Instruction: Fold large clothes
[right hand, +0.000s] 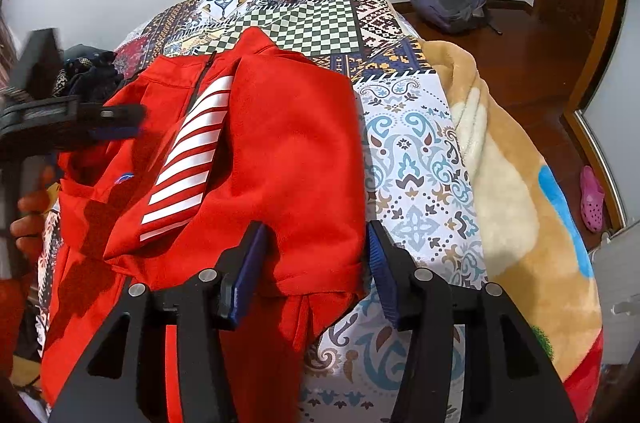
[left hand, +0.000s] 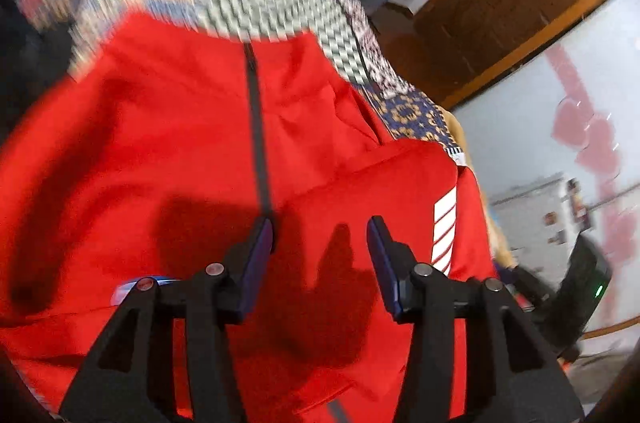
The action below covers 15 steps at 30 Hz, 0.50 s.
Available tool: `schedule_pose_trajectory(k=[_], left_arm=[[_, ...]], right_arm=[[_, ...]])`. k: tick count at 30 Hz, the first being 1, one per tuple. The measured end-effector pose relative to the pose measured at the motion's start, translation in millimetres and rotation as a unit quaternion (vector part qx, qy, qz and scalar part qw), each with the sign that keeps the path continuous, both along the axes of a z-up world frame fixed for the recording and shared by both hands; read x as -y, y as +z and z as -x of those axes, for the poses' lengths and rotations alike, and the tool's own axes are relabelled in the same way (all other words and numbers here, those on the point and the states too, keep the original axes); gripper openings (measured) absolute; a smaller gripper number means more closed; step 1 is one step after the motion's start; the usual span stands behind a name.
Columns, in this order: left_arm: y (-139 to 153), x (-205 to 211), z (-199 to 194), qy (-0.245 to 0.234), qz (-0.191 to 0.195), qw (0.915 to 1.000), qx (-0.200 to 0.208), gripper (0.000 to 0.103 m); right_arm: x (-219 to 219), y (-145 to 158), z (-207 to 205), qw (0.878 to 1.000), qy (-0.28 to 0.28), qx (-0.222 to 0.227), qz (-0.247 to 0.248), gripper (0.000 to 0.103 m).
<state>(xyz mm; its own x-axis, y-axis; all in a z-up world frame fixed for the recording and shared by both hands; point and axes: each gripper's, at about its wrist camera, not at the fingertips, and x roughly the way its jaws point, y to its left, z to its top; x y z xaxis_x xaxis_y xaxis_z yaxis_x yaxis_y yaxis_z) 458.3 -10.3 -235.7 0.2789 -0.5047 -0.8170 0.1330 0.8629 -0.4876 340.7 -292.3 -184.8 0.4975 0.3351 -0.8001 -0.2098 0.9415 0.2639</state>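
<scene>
A red jacket (right hand: pixel 288 151) lies spread on the bed, its sleeve with white stripes (right hand: pixel 188 159) folded across the front beside the dark zipper (right hand: pixel 202 75). My right gripper (right hand: pixel 316 229) stands open over the jacket's right edge; red cloth lies between the jaws, and the pads do not press on it. In the left wrist view, which is blurred, my left gripper (left hand: pixel 320 227) hangs open just above the jacket (left hand: pixel 160 143), by the lower end of the zipper (left hand: pixel 258 127), with nothing held. The left gripper (right hand: pixel 100 119) also shows blurred at the left of the right wrist view, with a hand (right hand: pixel 28 219) below it.
The bed has a patchwork cover (right hand: pixel 412 159). A beige fleece blanket (right hand: pixel 512 207) lies along its right side. Dark clothes (right hand: pixel 88 71) are piled at the far left. On the wood floor are a backpack (right hand: pixel 452 3) and a pink shoe (right hand: pixel 592 199).
</scene>
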Motion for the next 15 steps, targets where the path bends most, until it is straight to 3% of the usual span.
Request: schedule_pose_trajectory(k=[5, 9, 10, 11, 12, 13, 15], left_arm=[[-38, 9, -21, 0.001, 0.023, 0.9985, -0.050, 0.048], [-50, 13, -26, -0.005, 0.090, 0.9937, -0.065, 0.047], [-47, 14, -25, -0.008, 0.100, 0.9932, -0.058, 0.037], [-43, 16, -24, -0.014, 0.106, 0.9931, -0.048, 0.018], [-37, 18, -23, -0.020, 0.102, 0.9939, -0.036, 0.007], [-31, 20, -23, -0.023, 0.097, 0.9947, -0.026, 0.002], [-8, 22, -14, -0.024, 0.078, 0.9967, 0.010, 0.002]], right_arm=[[0, -2, 0, 1.000, 0.000, 0.002, -0.006, 0.049], [1, -4, -1, 1.000, 0.000, 0.003, -0.010, 0.050], [1, -4, -1, 1.000, 0.000, 0.002, -0.010, 0.050], [0, -4, -1, 1.000, 0.000, 0.003, -0.009, 0.050], [0, -5, 0, 1.000, 0.001, 0.004, -0.008, 0.050], [-1, -5, 0, 1.000, 0.002, 0.005, -0.006, 0.050], [-1, -5, 0, 1.000, 0.001, 0.005, -0.005, 0.050]])
